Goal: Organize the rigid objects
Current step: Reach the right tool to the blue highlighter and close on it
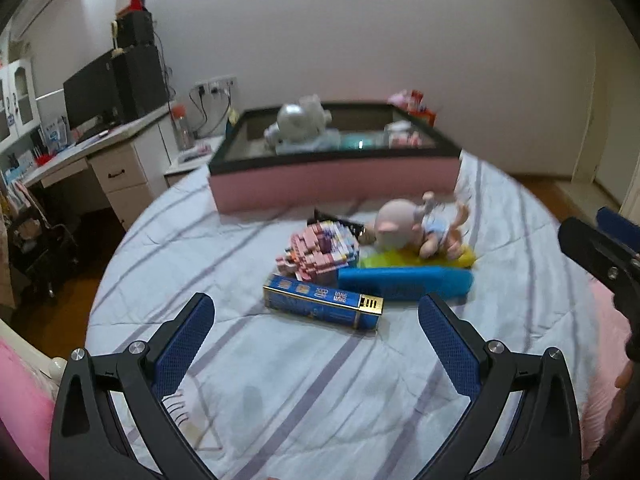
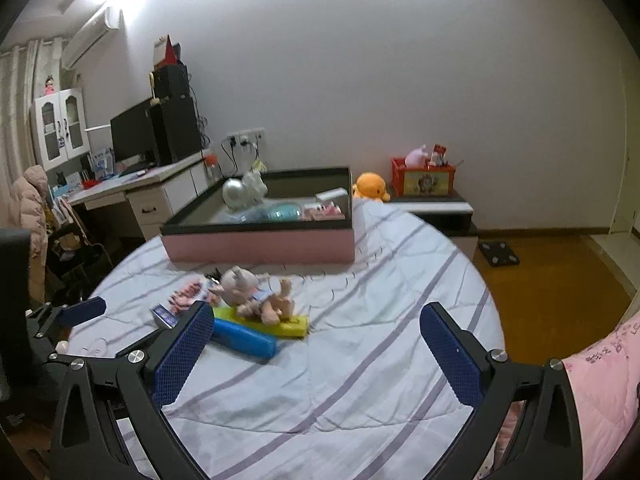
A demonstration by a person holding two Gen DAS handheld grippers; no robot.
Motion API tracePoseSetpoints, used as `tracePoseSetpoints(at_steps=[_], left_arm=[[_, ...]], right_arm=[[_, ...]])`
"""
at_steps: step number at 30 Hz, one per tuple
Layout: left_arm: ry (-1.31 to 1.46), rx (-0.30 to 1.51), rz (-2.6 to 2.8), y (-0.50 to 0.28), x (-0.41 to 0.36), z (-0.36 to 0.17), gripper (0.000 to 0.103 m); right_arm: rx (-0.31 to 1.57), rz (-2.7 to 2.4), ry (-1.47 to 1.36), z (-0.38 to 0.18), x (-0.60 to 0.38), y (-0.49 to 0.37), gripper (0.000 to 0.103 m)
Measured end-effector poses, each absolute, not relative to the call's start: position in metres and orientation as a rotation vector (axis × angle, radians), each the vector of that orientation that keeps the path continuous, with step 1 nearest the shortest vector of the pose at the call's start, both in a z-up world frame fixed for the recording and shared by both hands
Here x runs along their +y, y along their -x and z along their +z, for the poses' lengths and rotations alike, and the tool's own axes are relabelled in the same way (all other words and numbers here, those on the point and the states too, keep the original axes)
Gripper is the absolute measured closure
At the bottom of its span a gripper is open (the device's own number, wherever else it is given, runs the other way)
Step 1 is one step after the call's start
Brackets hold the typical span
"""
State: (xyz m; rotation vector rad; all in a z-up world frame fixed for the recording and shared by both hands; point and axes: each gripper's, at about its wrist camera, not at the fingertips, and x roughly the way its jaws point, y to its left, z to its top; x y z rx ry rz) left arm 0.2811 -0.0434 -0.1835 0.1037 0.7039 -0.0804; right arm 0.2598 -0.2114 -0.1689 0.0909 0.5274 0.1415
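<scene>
A pile of objects lies on the striped bed sheet [image 1: 280,400]: a blue and gold carton [image 1: 322,306], a blue case [image 1: 404,282], a yellow case [image 1: 424,259], a pink block-built toy [image 1: 320,252] and a pig doll [image 1: 416,228]. My left gripper [image 1: 316,320] is open and empty, just short of the carton. My right gripper [image 2: 316,332] is open and empty above the sheet; the blue case [image 2: 244,338] lies by its left finger, with the yellow case [image 2: 276,324] and doll [image 2: 256,292] behind. A pink box [image 1: 332,180] with a dark rim stands behind the pile, holding a silver toy [image 1: 296,120].
The pink box [image 2: 260,246] sits at the far side of the bed. A desk [image 1: 96,156] with a monitor stands left. A bedside shelf [image 2: 432,204] carries a red crate and an orange plush. A pink quilt [image 2: 600,380] lies at right. My right gripper shows in the left view [image 1: 604,248].
</scene>
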Motion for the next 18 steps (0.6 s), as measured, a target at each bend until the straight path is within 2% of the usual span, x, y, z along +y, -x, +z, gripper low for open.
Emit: tracePoseSetpoints(at_steps=[5, 12, 18], left_arm=[[-0.125, 0.753, -0.054, -0.303, -0.046, -0.194, 0.000], [-0.068, 0.922, -0.085, -0.333, -0.035, -0.220, 0.000], [-0.103, 0.893, -0.024, -0.317, -0.015, -0.218, 0.000]], right_arm=[[0.575, 0.136, -0.099, -0.182, -0.217, -0.276, 0.000], [0.623, 0.138, -0.108, -0.192, -0.217, -0.293, 0.000], [0.665, 0.154, -0.082, -0.197, -0.206, -0.298, 0.000]])
